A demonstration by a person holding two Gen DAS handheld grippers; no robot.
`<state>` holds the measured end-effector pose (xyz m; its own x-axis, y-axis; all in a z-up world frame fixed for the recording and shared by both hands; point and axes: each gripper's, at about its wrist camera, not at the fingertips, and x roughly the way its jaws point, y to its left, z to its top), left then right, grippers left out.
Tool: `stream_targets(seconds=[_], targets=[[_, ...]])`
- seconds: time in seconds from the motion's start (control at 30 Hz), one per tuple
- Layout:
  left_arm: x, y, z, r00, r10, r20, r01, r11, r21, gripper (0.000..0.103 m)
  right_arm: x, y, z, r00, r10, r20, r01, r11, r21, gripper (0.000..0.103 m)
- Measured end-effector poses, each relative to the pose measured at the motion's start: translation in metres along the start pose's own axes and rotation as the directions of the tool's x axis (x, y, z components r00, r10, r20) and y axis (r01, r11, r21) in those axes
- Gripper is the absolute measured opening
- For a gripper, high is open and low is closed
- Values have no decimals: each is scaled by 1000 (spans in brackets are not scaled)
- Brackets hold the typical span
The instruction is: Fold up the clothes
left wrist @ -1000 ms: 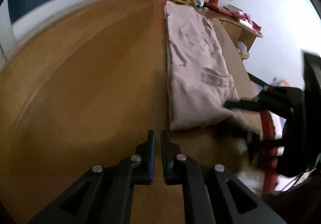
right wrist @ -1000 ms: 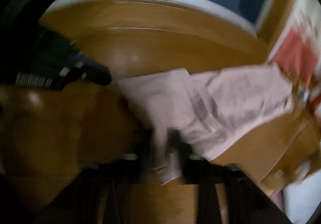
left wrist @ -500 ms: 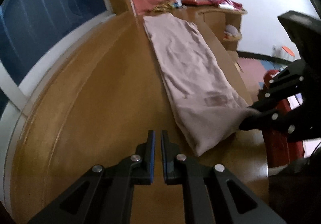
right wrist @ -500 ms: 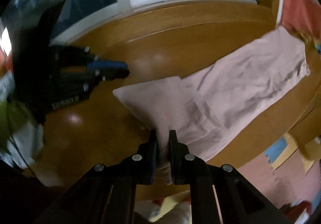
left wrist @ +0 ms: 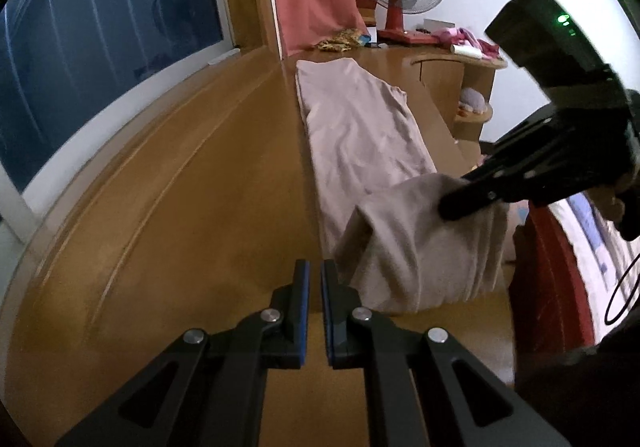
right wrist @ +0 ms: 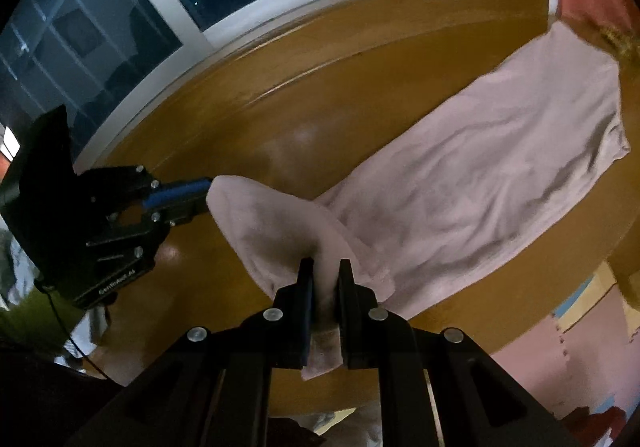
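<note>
- A glossy brown wooden table (left wrist: 168, 215) runs beneath a dark window (left wrist: 100, 47).
- A long pale pink fabric garment (right wrist: 480, 175) lies along the table's right edge.
- The right gripper (right wrist: 325, 279) has just been closing, clamping the garment's lifted near end.
- The left gripper (left wrist: 314, 279) is nearly closed, empty in its own view; in the right view its tips meet the lifted corner, contact unclear.

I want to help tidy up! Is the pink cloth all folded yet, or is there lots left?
Not yet. The long pink cloth already lies as a narrow strip on the wooden table. The right gripper is shut on its near end, lifted off the table. The left gripper is shut and holds nothing. Bringing that end over to the far end is probably still left.
</note>
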<state>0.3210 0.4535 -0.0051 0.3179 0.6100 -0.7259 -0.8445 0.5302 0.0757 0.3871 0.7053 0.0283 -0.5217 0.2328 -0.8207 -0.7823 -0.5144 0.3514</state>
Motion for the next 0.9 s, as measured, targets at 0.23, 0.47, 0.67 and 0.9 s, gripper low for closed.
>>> stream_targets(seconds=[0.23, 0.47, 0.67, 0.9], targets=[[34, -9, 18, 999, -37, -28, 36, 999, -2, 5, 28, -34, 10, 998, 28, -49, -24, 997, 76, 14], [44, -23, 29, 994, -107, -12, 107, 994, 34, 5, 34, -24, 6, 988, -150, 28, 147, 984, 97, 26], [71, -29, 31, 989, -142, -47, 144, 989, 40, 5, -2, 30, -23, 975, -128, 181, 118, 991, 64, 26], [91, -24, 23, 986, -143, -83, 146, 989, 36, 9, 31, 23, -48, 989, -98, 115, 79, 984, 159, 21]])
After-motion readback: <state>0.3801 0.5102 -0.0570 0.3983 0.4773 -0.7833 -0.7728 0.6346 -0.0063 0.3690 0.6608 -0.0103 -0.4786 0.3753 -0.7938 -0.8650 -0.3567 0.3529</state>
